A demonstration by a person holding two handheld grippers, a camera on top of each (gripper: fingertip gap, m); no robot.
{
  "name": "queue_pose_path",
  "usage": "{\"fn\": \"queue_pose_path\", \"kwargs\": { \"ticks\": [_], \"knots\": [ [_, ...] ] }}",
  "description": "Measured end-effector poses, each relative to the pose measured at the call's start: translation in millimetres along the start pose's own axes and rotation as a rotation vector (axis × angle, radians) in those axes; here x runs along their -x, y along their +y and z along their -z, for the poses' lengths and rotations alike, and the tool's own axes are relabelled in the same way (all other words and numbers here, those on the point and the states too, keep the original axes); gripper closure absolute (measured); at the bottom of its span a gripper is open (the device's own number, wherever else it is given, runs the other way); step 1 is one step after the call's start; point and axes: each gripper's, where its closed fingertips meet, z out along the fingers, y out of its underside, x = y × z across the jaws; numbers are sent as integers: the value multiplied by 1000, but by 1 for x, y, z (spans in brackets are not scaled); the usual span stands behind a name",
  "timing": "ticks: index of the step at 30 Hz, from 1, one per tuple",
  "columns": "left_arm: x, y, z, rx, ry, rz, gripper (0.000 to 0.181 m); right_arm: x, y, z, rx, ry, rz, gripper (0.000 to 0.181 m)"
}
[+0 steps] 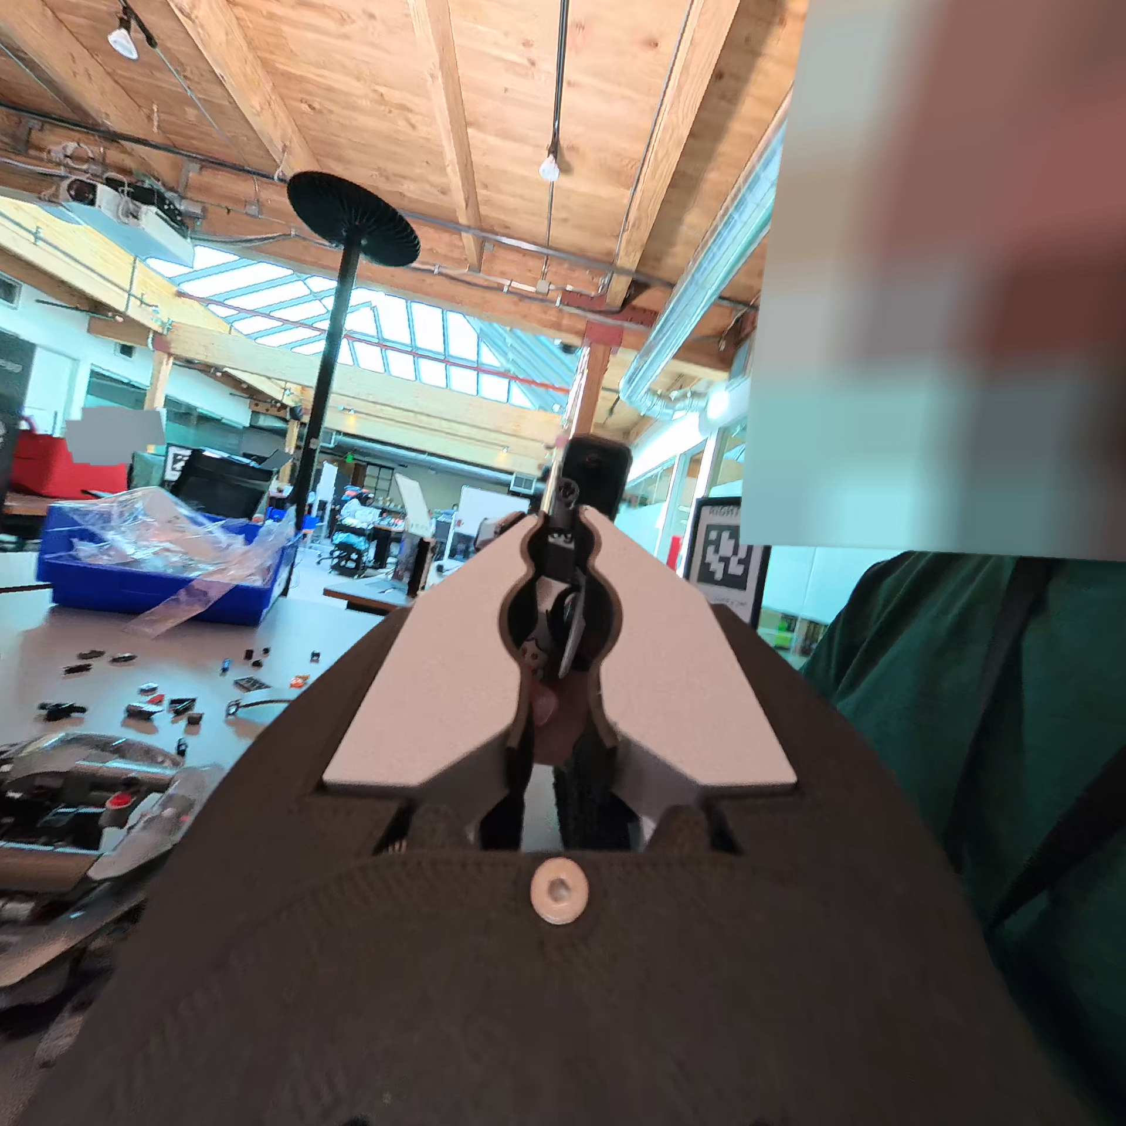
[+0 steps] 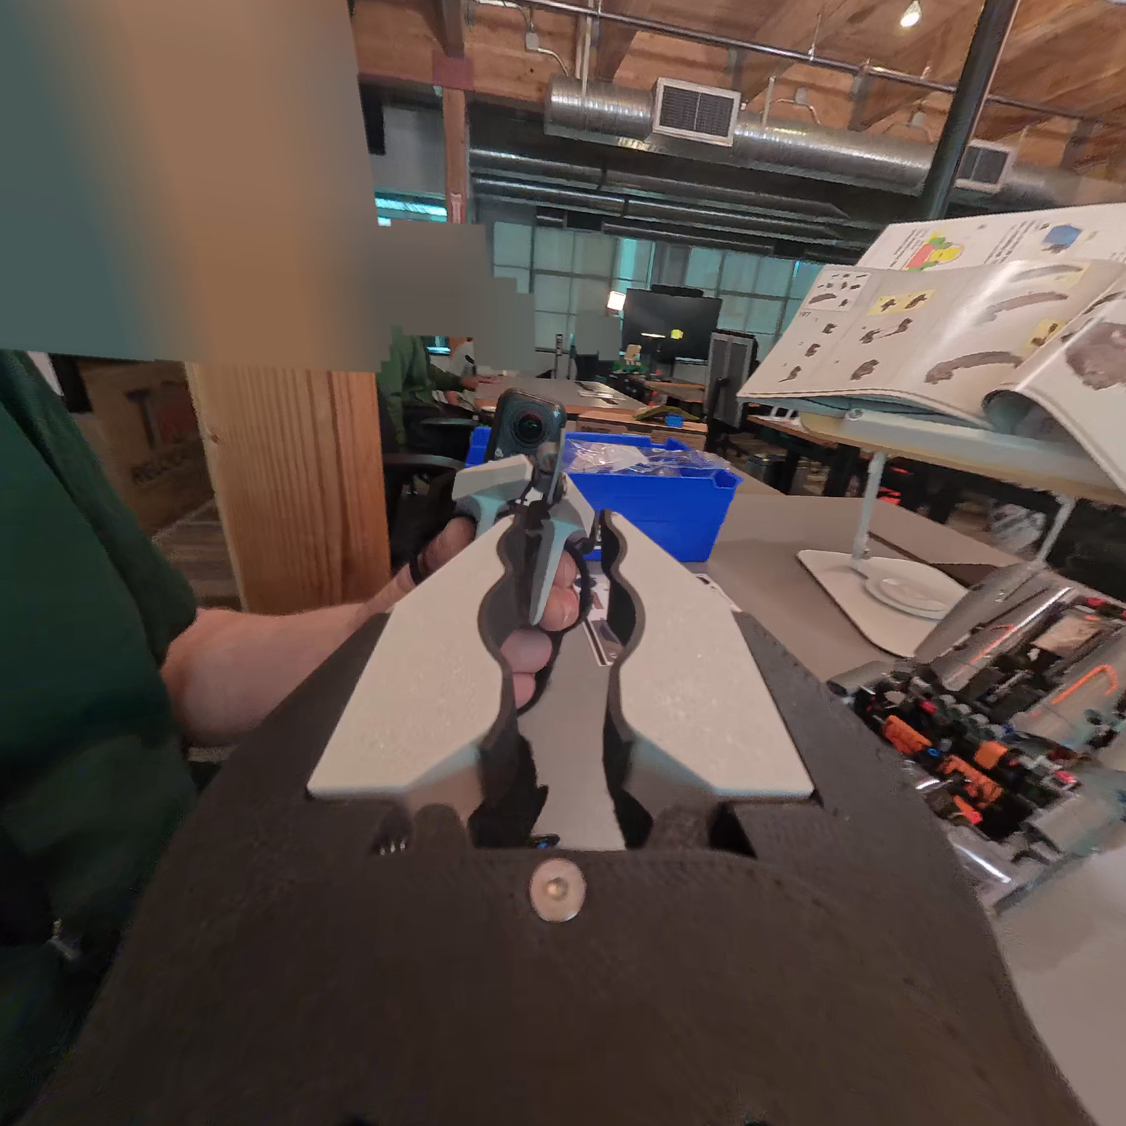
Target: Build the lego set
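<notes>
My left gripper [image 1: 560, 521] is raised off the table, its jaws nearly together on a small black lego piece [image 1: 557, 541]. It faces my right gripper [image 2: 560, 524], which is open and empty, its fingertips on either side of the left gripper's tip [image 2: 536, 509]. Each view shows the other gripper's camera straight ahead, in the left wrist view [image 1: 594, 469] and in the right wrist view [image 2: 529, 426]. The partly built grey and black lego car [image 1: 91, 798] [image 2: 1005, 701] lies on the table below. Loose small pieces [image 1: 152, 701] are scattered on the tabletop.
A blue bin [image 1: 152, 585] [image 2: 652, 506] with clear plastic bags stands at the back of the table. An open instruction booklet [image 2: 944, 329] rests on a white stand [image 2: 883, 585]. A person in a green sleeve [image 2: 73, 609] holds the grippers. A wooden post [image 2: 292, 487] stands behind. My two grippers' fingertips are within a few centimetres of each other.
</notes>
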Motion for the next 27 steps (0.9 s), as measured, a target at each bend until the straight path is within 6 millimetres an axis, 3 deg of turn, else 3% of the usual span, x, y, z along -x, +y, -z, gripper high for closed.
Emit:
{"fn": "queue_pose_path", "kwargs": {
  "ticks": [9, 18, 27],
  "knots": [
    [3, -13, 3, -132, 62, 134, 176, 0, -6, -14, 23, 116, 195, 157],
    [5, -5, -1, -124, 73, 166, 176, -2, -9, -15, 25, 140, 242, 169],
    [12, 7, -2, -23, 43, 197, 176, -8, 1, -7, 116, 160, 321, 173]
  ]
}}
